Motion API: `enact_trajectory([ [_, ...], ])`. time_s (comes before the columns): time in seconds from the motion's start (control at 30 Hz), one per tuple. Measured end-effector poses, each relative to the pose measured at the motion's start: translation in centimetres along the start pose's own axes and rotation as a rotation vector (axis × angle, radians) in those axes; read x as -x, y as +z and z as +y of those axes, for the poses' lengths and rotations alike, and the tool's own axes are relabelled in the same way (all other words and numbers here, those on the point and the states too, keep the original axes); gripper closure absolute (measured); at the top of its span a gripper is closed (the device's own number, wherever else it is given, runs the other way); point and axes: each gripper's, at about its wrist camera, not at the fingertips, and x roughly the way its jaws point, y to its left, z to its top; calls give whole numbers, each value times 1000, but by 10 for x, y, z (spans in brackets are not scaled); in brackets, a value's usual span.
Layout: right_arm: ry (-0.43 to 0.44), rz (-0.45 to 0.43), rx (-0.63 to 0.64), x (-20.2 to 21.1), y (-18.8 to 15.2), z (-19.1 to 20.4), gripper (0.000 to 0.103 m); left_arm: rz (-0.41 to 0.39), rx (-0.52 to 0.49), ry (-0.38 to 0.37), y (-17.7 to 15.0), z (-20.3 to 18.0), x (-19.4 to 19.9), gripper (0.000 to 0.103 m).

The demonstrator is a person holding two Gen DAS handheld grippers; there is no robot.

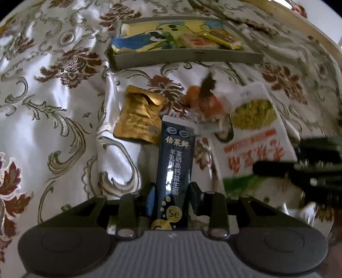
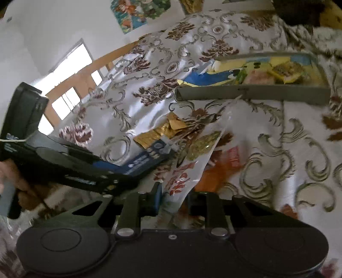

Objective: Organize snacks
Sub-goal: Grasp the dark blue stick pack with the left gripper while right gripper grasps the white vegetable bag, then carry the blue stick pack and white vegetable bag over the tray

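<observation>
Left gripper (image 1: 170, 192) fingers clamp dark sachet (image 1: 174, 162); right gripper (image 2: 173, 198) fingers pinch white packet (image 2: 192, 162). Pickup step; next, carry both to tray (image 1: 186, 58) at 12 o'clock.

White satin cloth (image 1: 53, 119) with brown floral, grey scroll pattern, wrinkled; wooden edge (image 1: 299, 27) beyond; white wall (image 2: 42, 32) with colourful poster (image 2: 136, 12); bright window (image 2: 70, 57)

Left tool (image 1: 171, 192) and right tool (image 2: 174, 196) both clamped, angled downward.
</observation>
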Motion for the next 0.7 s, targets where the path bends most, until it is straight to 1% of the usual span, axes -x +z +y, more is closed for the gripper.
enact_trajectory([
  [0.13, 53, 14, -33, -9, 0, -3, 78, 11, -10, 13, 2, -5, -4, 61],
  [0.17, 71, 12, -49, -12, -1, -4, 77, 13, -10, 13, 2, -5, -5, 58],
  [0.33, 139, 17, -184, -26, 2, -20, 75, 25, -57, 17, 5, -10, -14, 56],
  [0.37, 154, 17, -207, -28, 2, -22, 76, 26, -66, 20, 5, -12, -15, 55],
  [0.4, 159, 16, -215, -28, 3, -23, 79, 28, -76, 27, 5, -14, -15, 55],
  [0.43, 149, 16, -205, -28, 3, -22, 83, 27, -86, 35, 4, -16, -15, 57],
  [0.5, 129, 8, -172, -26, 3, -18, 84, 20, -93, 44, 3, -19, -13, 61],
  [0.57, 109, -10, -141, -22, 3, -12, 86, 9, -74, 44, 2, -18, -9, 66],
  [0.7, 76, -40, -92, -13, 3, -9, 87, -6, -21, 42, 0, -13, -2, 70],
])
